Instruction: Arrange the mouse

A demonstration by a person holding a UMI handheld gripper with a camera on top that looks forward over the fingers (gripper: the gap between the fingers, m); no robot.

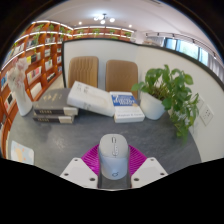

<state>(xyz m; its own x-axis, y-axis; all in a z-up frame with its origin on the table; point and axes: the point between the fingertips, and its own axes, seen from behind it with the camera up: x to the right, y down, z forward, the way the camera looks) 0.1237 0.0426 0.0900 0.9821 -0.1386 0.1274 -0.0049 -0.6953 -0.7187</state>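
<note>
A white computer mouse (113, 155) sits between my two fingers, its wheel end pointing away from me. The magenta pads (93, 157) press against both of its sides. My gripper (113, 168) is shut on the mouse and holds it above the grey tabletop (70, 138). The white fingertips (80, 170) show at either side of the mouse's near end. The underside of the mouse is hidden.
Beyond the fingers lie a stack of books (55, 110), a white box (90, 97), a small booklet (125, 101) on white boxes, and a potted green plant (172, 95). Two wooden chairs (103, 72) stand behind the table. Bookshelves (40, 50) line the wall.
</note>
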